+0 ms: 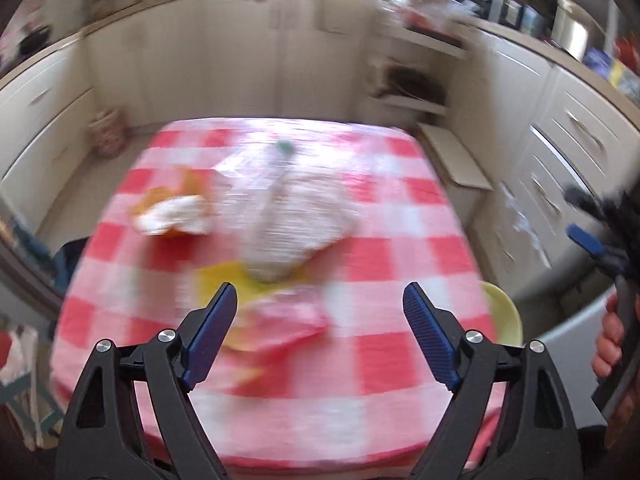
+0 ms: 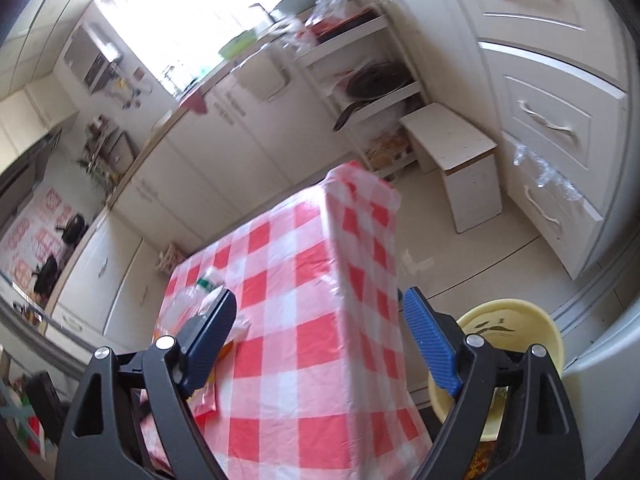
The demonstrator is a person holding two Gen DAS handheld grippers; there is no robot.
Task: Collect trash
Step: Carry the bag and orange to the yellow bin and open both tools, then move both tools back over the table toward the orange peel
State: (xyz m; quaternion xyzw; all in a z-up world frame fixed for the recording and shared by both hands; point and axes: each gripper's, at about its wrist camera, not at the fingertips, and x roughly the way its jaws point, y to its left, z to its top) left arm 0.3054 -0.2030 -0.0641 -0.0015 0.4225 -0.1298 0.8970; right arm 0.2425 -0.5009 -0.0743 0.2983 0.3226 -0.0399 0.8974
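My left tongs (image 1: 318, 310) stand wide apart at the bottom of the frame with nothing between the pads, above the checked surface (image 1: 400, 248). My right tongs (image 2: 320, 316), equally wide and empty, hang over that surface's right edge, with the yellow bin (image 2: 516, 320) on the floor at lower right, just beside the cloth's overhang. Some scraps show inside it, so collecting appears under way, though how much has gone in I cannot tell.

Plenty is left. In the blurred left view a pink wrapper (image 1: 288, 320) lies nearest, a yellow scrap (image 1: 224, 280) behind it, then a large crumpled clear bag (image 1: 288, 216) at centre, an orange-and-white wrapper (image 1: 172, 212) to its left, and a green-capped plastic bottle (image 1: 276, 152) farthest back.
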